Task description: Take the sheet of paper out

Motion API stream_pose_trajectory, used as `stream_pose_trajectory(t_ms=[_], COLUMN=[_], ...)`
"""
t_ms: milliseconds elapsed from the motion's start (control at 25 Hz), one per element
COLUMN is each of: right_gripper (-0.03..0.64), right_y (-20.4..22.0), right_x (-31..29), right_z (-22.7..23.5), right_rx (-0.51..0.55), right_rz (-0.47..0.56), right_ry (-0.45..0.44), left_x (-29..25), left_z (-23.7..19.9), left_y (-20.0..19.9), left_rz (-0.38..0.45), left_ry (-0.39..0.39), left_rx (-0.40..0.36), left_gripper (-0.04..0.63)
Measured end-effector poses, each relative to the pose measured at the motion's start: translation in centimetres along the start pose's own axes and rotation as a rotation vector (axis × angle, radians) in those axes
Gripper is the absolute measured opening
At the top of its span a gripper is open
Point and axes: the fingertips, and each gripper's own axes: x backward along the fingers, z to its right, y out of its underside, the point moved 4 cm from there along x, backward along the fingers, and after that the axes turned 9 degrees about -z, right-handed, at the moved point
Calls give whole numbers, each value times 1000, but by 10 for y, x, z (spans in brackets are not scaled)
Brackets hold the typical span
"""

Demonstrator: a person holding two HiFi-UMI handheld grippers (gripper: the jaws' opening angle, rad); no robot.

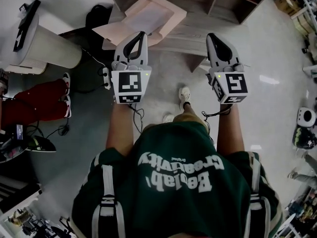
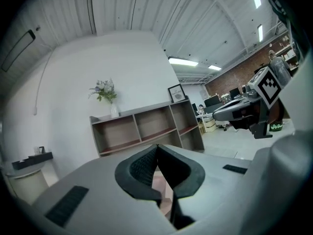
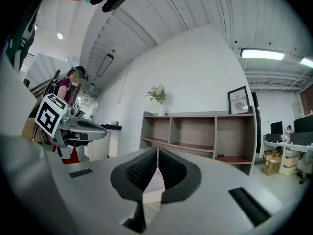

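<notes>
We stand at a wooden table point(image 1: 190, 31) with a gripper in each hand, both held about level and pointing ahead. The sheet of paper point(image 1: 143, 17) lies inside an open pink box point(image 1: 166, 20) on the table, in front of our left side. The left gripper point(image 1: 143, 34) has its jaws clenched together on nothing, and its tip shows over the near edge of the box; whether it touches, we cannot tell. The right gripper point(image 1: 210, 35) is well to the right of the box, over bare table, its jaws likewise pressed tip to tip and empty.
</notes>
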Motion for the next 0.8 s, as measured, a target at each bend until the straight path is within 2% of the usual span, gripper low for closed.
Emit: stream_pose_trajectory(t_ms=[520, 800], right_gripper=[37, 37], right_y=[-30, -27], right_x=[-132, -190], right_z=[45, 60], right_rx=[42, 37], right_rz=[52, 41], right_ry=[-235, -324], left_x=[-82, -124], left_z=[-42, -54], left_y=[-6, 0], left_rz=[-92, -144], left_ry=[-185, -234], left_rx=[31, 46], left_gripper=[18, 18])
